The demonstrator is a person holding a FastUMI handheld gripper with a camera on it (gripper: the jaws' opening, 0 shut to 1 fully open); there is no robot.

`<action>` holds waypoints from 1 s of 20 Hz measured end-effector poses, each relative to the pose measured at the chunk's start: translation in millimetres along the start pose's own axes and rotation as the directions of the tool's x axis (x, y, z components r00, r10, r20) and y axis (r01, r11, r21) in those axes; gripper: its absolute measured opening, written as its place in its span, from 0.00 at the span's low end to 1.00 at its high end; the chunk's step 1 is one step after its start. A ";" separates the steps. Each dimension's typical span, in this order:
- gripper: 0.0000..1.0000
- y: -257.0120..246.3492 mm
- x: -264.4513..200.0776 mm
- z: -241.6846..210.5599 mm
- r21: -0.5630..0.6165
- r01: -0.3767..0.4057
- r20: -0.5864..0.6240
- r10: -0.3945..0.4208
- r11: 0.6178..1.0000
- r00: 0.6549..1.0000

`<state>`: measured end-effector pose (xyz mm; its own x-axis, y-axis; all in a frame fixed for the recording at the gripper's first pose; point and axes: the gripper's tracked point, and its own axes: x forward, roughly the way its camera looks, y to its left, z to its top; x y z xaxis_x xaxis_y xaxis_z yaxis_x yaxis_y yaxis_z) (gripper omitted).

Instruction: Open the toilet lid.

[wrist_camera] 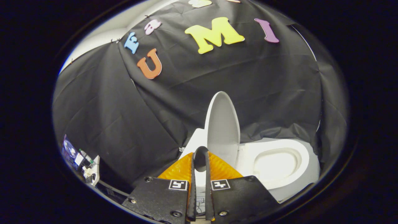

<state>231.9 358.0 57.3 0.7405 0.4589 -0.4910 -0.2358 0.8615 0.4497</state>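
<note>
Already the lid (222,126) stands upright just beyond the gripper (200,155), long axis vertical, bowl (276,161) open to its right, while the fingers sit nearly closed on nothing.

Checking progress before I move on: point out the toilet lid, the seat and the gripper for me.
toilet lid (222,124): gripper view, inner face of the raised lid.
seat (303,152): gripper view, its far rim.
gripper (200,152): gripper view, between its nearly closed fingertips.
</note>
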 end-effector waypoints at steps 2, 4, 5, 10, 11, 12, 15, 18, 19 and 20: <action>0.14 10.7 6.2 -2.4 -0.005 -0.021 -0.011 0.021 1.000 1.000; 0.14 21.2 13.2 -5.3 -0.006 -0.042 -0.024 0.041 0.999 0.999; 0.14 26.7 16.6 -6.3 -0.009 -0.051 -0.029 0.051 0.999 0.998; 0.15 53.4 34.9 -15.8 -0.042 -0.090 -0.057 0.087 0.995 0.995; 0.15 57.3 37.5 -17.4 -0.052 -0.090 -0.062 0.087 0.995 0.994; 0.15 60.8 40.5 -18.4 -0.061 -0.093 -0.069 0.088 0.994 0.994; 0.15 69.8 49.0 -21.3 -0.072 -0.100 -0.074 0.095 0.992 0.993; 0.16 73.4 50.5 -23.2 -0.088 -0.113 -0.070 0.107 0.990 0.992; 0.19 74.2 52.1 -22.3 -0.099 -0.128 -0.064 0.122 0.987 0.990; 0.23 75.8 53.0 -23.4 -0.091 -0.145 -0.070 0.139 0.985 0.988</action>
<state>238.5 452.7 47.9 0.6547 0.5886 -0.4743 -0.3972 0.8017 0.4466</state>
